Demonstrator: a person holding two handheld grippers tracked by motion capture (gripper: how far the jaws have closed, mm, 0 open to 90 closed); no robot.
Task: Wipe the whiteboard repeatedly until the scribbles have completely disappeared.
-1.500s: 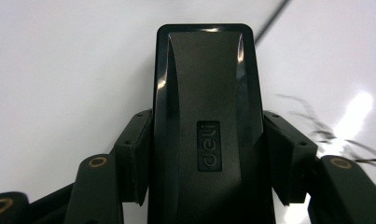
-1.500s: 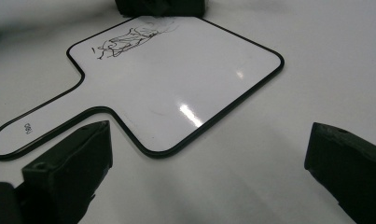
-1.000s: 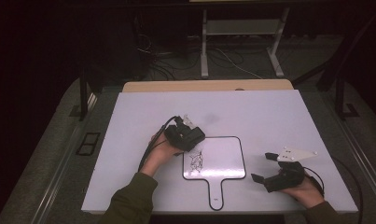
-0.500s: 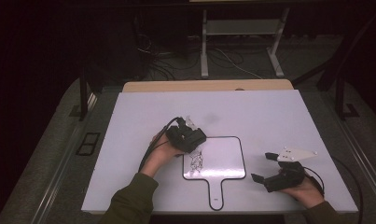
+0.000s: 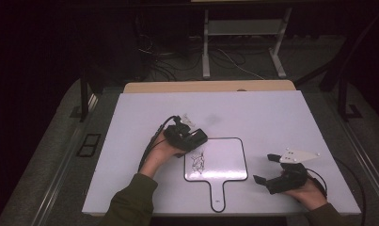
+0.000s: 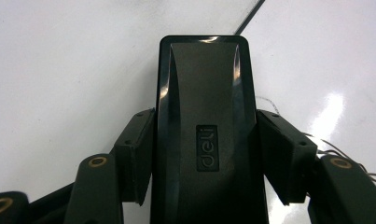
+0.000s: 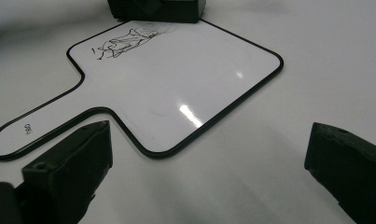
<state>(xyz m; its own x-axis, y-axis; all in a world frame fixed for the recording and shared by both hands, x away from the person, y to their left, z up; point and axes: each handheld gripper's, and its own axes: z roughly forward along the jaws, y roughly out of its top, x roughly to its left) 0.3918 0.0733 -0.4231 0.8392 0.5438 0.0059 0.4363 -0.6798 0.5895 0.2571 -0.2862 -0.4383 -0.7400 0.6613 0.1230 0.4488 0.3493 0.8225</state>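
Two grippers working: from above, I'm wiping the scribble (image 5: 198, 161) on the paddle-shaped whiteboard (image 5: 225, 160) mid-table; my left gripper (image 6: 206, 154) is clamping the black eraser (image 6: 204, 116), next needing strokes across the ink, my right gripper (image 7: 209, 158) gaping wide, empty.

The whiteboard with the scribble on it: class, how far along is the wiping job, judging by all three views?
Done: the left gripper is shut on the black eraser, placed at the top left corner of the whiteboard. In hand: the eraser sits beside the scribble, which looks unwiped. Left: rubbing the scribble off. The right gripper rests open on the table, clear of the board.
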